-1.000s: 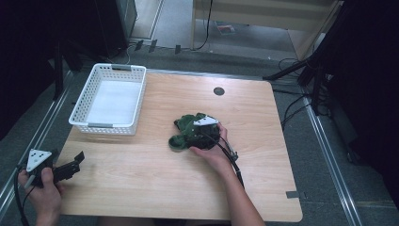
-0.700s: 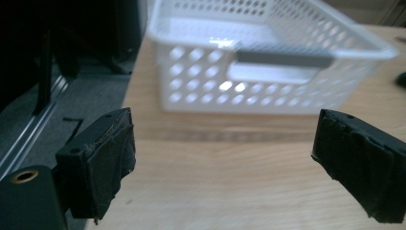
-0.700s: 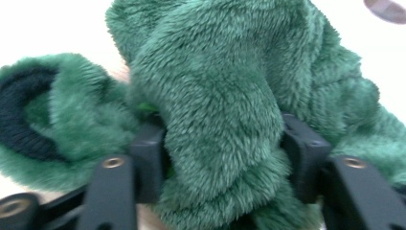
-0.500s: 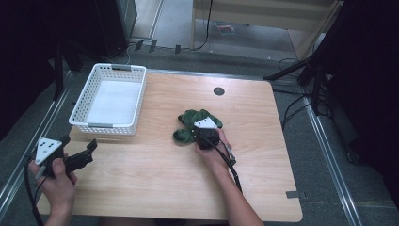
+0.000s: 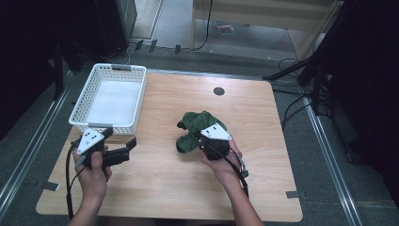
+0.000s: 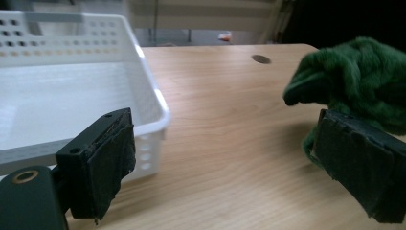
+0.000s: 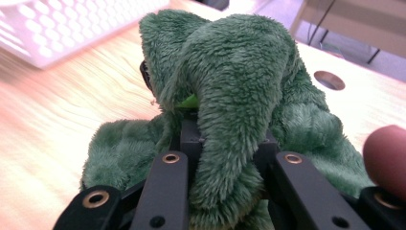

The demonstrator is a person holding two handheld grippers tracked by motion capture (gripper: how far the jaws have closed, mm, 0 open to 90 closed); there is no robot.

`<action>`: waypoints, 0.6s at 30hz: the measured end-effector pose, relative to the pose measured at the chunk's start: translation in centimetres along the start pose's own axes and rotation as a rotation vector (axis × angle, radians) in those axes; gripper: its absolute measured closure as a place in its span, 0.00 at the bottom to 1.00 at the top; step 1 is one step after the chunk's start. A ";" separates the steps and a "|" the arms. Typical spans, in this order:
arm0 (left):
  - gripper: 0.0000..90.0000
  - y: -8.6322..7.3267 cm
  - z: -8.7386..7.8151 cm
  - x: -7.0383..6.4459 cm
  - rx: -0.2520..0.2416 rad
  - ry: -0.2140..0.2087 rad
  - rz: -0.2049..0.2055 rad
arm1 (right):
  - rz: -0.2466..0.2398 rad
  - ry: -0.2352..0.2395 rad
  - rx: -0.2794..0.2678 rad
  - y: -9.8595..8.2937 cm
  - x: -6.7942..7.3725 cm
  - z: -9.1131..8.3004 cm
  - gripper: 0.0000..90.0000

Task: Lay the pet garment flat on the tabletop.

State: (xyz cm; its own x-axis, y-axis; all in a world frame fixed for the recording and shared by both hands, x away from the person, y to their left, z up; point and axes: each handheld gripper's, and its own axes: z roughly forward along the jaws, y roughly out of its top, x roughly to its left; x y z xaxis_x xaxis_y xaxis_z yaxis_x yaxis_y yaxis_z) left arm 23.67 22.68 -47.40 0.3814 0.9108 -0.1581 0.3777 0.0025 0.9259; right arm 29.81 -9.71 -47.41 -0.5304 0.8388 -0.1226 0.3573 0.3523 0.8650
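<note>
A green plush toy [image 5: 195, 126] lies crumpled in the middle of the wooden table [image 5: 263, 155]. My right gripper [image 5: 212, 143] sits at its near right side, shut on a fold of the plush [image 7: 230, 81], which bulges up between the black jaws and hides their tips. My left gripper [image 5: 120, 142] hovers at the table's near left, just in front of the white basket [image 5: 83, 102], and is open wide. In the left gripper view nothing lies between its pads [image 6: 103, 163]; the plush [image 6: 364, 76] is farther off on the right.
The white basket [image 6: 148, 103] is empty and stands at the table's far left corner. A round cable hole [image 5: 219, 91] sits near the far edge. Cables trail from both grippers toward the near edge. Dark stands and cables crowd the floor to the right.
My left gripper has come in from beyond the table's left edge, moving right and forward to the basket's near side. The right gripper has pulled back slightly with the plush in it.
</note>
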 end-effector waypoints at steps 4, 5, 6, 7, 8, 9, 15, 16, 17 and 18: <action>0.08 -0.3 0.2 -0.7 0.023 -0.037 0.003 | -0.008 0.031 -0.012 0.1 0.5 -2.3 0.84; 0.08 -0.4 0.3 -0.9 0.021 -0.048 -0.003 | -0.017 0.035 -0.013 -0.1 0.8 -2.8 0.84; 0.08 -0.5 0.4 -1.0 0.025 -0.056 -0.007 | -0.027 0.041 -0.011 -0.3 1.1 -3.3 0.83; 0.08 -0.7 0.6 -1.2 0.029 -0.062 -0.004 | -0.030 0.045 -0.010 -0.6 1.4 -3.7 0.83; 0.08 -0.8 0.8 -1.4 0.035 -0.069 -0.001 | -0.034 0.049 -0.007 -1.0 1.7 -4.0 0.83; 0.08 -1.0 1.0 -1.6 0.042 -0.077 0.006 | -0.042 0.053 -0.002 -1.4 2.1 -4.1 0.83; 0.08 -1.4 1.8 -2.5 0.069 -0.111 0.023 | -0.014 0.131 0.045 -3.4 3.2 -3.9 0.59; 0.08 -1.4 1.8 -2.5 0.069 -0.111 0.023 | -0.014 0.151 0.055 -3.4 3.3 -3.9 0.53; 0.08 -1.5 1.9 -2.7 0.072 -0.122 0.030 | -0.015 0.161 0.061 -3.4 3.3 -3.9 0.42; 0.08 -1.5 1.9 -2.7 0.072 -0.122 0.030 | -0.006 0.167 0.065 -3.4 3.3 -3.9 0.41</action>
State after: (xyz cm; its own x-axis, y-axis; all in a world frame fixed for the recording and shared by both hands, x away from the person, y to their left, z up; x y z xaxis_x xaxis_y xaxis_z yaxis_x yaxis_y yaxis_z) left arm 23.69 19.39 -48.97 0.4915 0.8531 -0.1750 0.4221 -0.0575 0.9047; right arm 23.84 -9.78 -48.80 -0.6508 0.7582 -0.0407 0.3996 0.3876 0.8307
